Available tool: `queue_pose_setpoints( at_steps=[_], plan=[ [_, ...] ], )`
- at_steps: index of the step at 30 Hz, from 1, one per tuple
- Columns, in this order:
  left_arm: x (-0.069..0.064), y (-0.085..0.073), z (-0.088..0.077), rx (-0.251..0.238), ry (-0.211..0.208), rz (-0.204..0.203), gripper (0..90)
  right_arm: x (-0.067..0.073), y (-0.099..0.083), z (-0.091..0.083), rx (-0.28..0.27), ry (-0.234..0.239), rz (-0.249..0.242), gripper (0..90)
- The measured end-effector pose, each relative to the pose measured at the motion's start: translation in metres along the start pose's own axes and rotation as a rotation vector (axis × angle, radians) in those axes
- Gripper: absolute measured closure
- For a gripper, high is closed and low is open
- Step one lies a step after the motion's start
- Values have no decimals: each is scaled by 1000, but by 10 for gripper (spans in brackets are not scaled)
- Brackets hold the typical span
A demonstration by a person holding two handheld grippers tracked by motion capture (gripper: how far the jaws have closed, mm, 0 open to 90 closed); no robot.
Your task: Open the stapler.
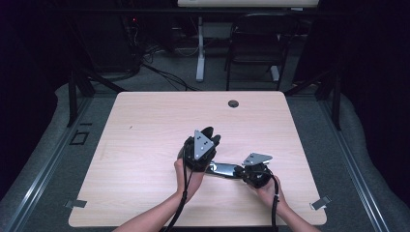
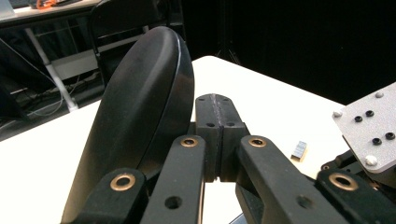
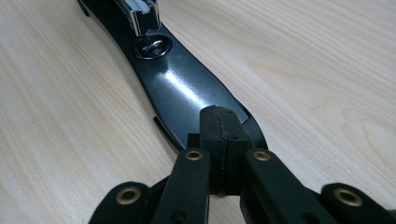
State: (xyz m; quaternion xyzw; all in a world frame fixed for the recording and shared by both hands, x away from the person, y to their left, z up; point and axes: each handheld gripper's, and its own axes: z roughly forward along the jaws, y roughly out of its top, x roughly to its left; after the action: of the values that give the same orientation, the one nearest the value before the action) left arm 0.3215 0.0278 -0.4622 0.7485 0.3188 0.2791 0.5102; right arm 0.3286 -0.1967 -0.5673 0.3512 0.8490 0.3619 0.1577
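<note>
A black stapler lies swung open on the wooden table. Its glossy base lies flat, with the chrome magazine at its far end. The curved top arm stands raised and leans against the outside of my left gripper's left finger. That gripper is shut, pad against pad, with nothing between them. My right gripper is shut too, and its tips sit over the near end of the base.
A short strip of staples lies on the table past the left gripper. A round cable hole sits near the far edge. Metal clips stick out at the front corners. A chair stands behind the table.
</note>
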Motion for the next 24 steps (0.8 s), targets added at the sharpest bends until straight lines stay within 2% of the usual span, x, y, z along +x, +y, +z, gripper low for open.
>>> queue_pose_setpoints(
  at_steps=[11, 24],
  plan=[
    [22, 4, -17, -26, 50, -12, 900, 0, 0, 0, -3, -4, 0, 900],
    [43, 4, -31, -28, 86, -22, 900, 0, 0, 1, -4, -4, 2, 900]
  ],
)
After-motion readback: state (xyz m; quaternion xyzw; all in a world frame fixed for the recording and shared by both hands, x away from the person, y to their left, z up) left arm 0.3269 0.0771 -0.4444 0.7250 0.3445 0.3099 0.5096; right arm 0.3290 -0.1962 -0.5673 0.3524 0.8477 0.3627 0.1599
